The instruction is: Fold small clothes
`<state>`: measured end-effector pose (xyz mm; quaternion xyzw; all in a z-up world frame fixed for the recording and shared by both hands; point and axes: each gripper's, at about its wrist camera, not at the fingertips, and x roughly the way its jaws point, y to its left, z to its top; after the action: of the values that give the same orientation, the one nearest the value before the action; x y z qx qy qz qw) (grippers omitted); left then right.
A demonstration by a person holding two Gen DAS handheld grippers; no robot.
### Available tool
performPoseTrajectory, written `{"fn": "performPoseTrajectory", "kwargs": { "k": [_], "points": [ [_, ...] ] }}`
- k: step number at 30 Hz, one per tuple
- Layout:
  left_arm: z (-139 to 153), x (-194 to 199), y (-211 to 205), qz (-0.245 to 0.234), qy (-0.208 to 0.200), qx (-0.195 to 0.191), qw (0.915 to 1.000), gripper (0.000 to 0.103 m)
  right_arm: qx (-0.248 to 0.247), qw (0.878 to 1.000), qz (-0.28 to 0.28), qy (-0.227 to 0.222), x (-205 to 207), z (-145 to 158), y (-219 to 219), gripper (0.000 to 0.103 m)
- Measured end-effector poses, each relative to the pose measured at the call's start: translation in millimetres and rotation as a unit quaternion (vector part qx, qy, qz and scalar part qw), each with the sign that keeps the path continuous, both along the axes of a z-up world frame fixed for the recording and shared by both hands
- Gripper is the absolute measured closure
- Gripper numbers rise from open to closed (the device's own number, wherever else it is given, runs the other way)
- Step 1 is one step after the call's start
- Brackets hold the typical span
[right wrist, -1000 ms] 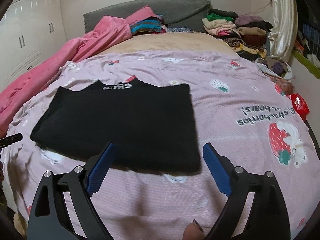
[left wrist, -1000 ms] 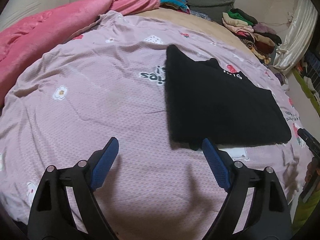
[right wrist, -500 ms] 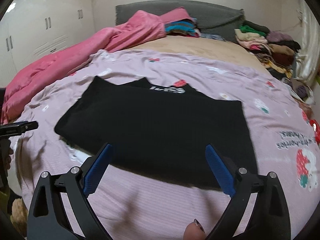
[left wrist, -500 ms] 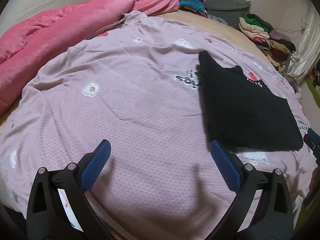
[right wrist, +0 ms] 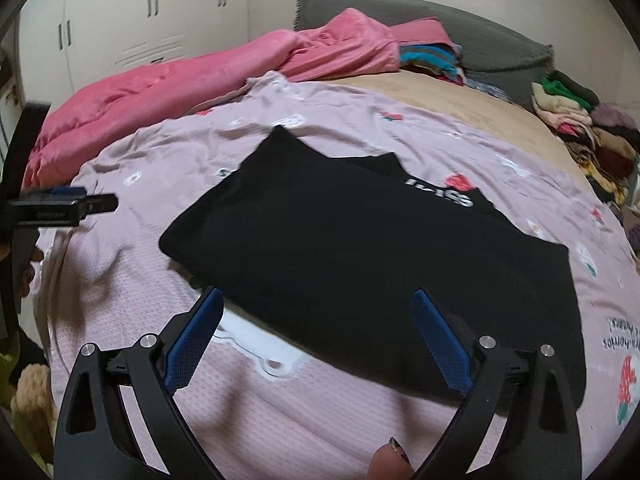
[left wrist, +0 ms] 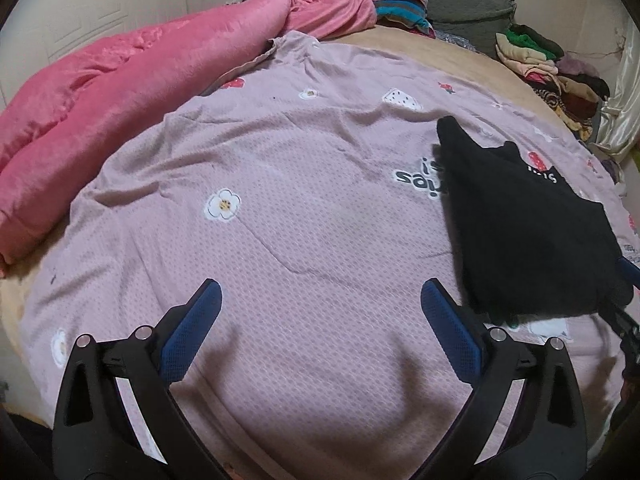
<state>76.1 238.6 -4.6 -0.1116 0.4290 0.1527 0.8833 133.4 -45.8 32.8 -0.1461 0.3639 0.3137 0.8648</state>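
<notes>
A black top [right wrist: 360, 248] with white lettering at its neck lies folded flat on the lilac printed bedsheet [left wrist: 300, 208]. In the left wrist view the black top [left wrist: 520, 232] sits at the right. My left gripper [left wrist: 322, 292] stands open over bare sheet to the left of the top, nothing between its blue pads. My right gripper [right wrist: 318, 300] is open too, hovering at the top's near edge, with the hem lying between and under its fingers. The left gripper [right wrist: 60, 204] shows at that view's left edge. A fingertip [right wrist: 390, 462] of the person peeks in at the bottom.
A pink duvet [left wrist: 120, 92] is heaped along the left side of the bed. Piled clothes [left wrist: 552, 68] lie at the back right, striped folded clothes [right wrist: 428, 56] near the grey headboard [right wrist: 500, 44]. White wardrobe doors [right wrist: 140, 28] stand behind. A plush toy [right wrist: 32, 400] sits low at the left.
The left gripper's jaws widened and it swung left, so the black top slid to the right of its view. The right gripper travelled left along the top's near edge and rolled.
</notes>
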Motion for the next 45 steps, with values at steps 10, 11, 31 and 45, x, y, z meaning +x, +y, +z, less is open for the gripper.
{"fn": "performPoseTrajectory", "kwargs": {
  "k": [10,11,31,45],
  "points": [
    [-3,24,7,-0.007,0.009,0.007,0.9999,0.010,-0.048,0.997,0.053,-0.012,-5,-21,49,0.008],
    [-4,28,7,-0.009,0.012,0.008,0.9999,0.010,-0.054,0.997,0.057,-0.016,-5,-24,53,0.008],
    [-4,103,-19,-0.056,0.023,0.017,0.9980,0.010,-0.156,0.976,0.084,-0.124,16,-68,110,0.009],
    [1,153,-33,-0.090,0.026,-0.095,0.9911,0.010,-0.084,0.979,0.086,-0.166,14,-31,85,0.088]
  ]
}}
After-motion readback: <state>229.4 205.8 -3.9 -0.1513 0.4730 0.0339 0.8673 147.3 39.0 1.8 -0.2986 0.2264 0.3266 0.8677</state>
